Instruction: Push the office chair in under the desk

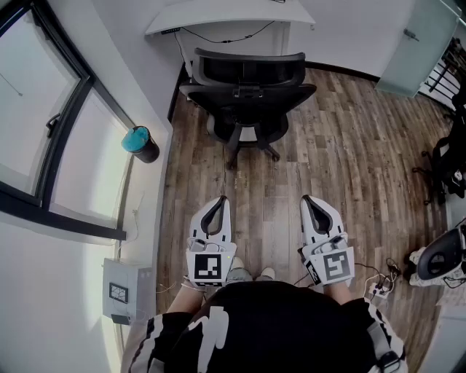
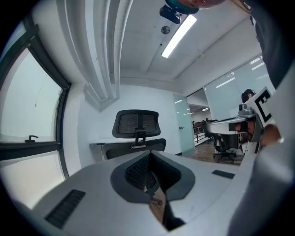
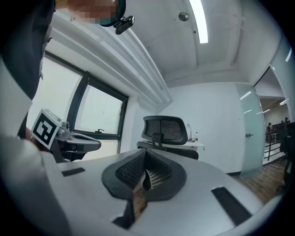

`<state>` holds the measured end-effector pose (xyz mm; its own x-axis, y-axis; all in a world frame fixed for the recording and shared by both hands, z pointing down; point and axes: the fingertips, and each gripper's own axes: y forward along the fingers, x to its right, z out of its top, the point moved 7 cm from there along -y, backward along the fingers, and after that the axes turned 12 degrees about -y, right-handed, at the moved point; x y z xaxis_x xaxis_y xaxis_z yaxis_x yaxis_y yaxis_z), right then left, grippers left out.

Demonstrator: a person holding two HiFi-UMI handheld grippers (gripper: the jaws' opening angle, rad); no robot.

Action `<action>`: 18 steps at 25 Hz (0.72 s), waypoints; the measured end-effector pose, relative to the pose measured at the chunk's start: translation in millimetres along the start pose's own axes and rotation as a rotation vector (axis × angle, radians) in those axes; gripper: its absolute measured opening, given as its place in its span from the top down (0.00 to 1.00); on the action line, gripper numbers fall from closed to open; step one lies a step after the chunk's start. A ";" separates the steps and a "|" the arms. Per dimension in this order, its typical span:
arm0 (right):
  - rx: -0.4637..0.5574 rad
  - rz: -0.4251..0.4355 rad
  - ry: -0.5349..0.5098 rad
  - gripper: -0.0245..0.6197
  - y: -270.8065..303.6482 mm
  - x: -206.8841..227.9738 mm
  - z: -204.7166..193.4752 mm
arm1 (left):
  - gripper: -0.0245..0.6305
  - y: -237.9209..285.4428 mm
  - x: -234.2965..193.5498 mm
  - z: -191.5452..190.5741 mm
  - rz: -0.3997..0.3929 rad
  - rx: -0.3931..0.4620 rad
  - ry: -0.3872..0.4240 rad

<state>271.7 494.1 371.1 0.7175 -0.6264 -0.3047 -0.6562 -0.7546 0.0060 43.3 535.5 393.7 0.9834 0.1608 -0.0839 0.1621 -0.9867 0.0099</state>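
Note:
A black mesh-backed office chair (image 1: 247, 98) stands on the wood floor with its back toward me, just in front of a white desk (image 1: 229, 16) against the far wall. The same chair (image 2: 136, 129) shows ahead in the left gripper view, and the chair (image 3: 167, 133) also lies ahead in the right gripper view. My left gripper (image 1: 218, 205) and right gripper (image 1: 312, 204) hang side by side well short of the chair, not touching it. Both are shut with nothing between their jaws.
A window wall runs along the left, with a black and teal cylinder (image 1: 141, 143) by it. A glass partition (image 1: 419, 44) stands at the far right. Another black chair (image 1: 445, 166) and a white device with cables (image 1: 437, 264) sit at the right edge.

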 end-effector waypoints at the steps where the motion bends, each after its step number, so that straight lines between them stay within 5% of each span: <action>1: -0.002 0.001 0.006 0.95 1.4 -0.8 -0.5 | 0.95 -0.3 -1.0 0.7 0.003 0.001 -0.006; 18: 0.012 -0.018 -0.006 0.95 27.8 -21.5 7.0 | 0.95 -0.6 -33.9 12.7 0.021 0.023 -0.022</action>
<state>236.4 488.0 371.1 0.7278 -0.6113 -0.3108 -0.6458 -0.7634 -0.0106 8.8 530.4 383.8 0.9845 0.1399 -0.1062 0.1395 -0.9902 -0.0111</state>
